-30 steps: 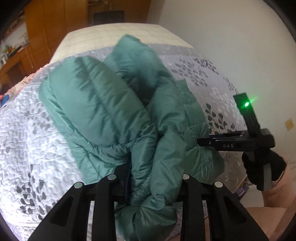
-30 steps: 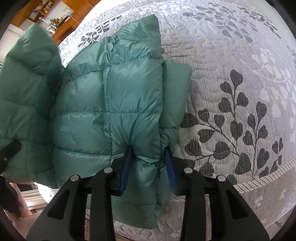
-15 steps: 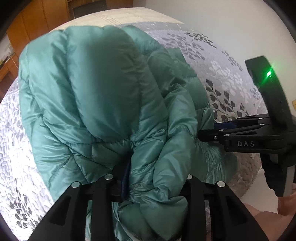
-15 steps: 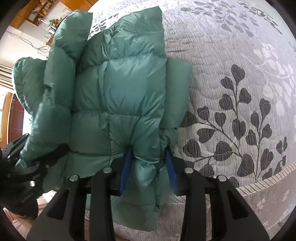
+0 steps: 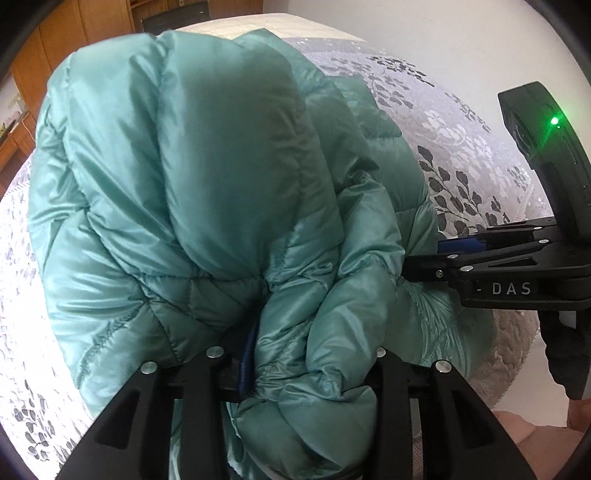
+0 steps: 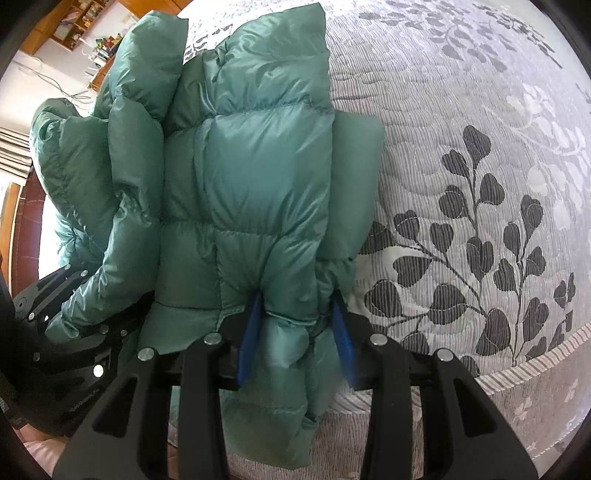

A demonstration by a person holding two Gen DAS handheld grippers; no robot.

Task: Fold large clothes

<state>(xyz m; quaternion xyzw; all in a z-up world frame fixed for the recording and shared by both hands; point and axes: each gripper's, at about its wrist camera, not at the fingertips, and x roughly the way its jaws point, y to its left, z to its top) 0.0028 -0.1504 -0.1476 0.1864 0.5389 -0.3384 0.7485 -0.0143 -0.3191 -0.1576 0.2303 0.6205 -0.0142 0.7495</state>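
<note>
A teal quilted puffer jacket (image 5: 184, 184) lies bunched and doubled over on the bed. My left gripper (image 5: 314, 350) is shut on a thick fold of its near edge; one blue pad (image 5: 246, 354) shows, the other is buried in fabric. In the right wrist view the jacket (image 6: 251, 166) lies with its panels stacked, and my right gripper (image 6: 295, 325) is shut on a pinched fold of its near hem between both blue pads (image 6: 251, 328). The right gripper (image 5: 424, 258) also shows at the jacket's right side in the left wrist view, close beside the left one.
A grey-white quilted bedspread (image 6: 480, 147) with a dark leaf print covers the bed; its striped front edge (image 6: 535, 350) runs just right of my right gripper. Wooden cabinets (image 5: 74, 33) stand beyond the bed's far left. A white wall (image 5: 424, 37) is behind.
My left gripper has come down and toward the right gripper, carrying its part of the jacket over the rest. The jacket now fills the left view. The right gripper has stayed put.
</note>
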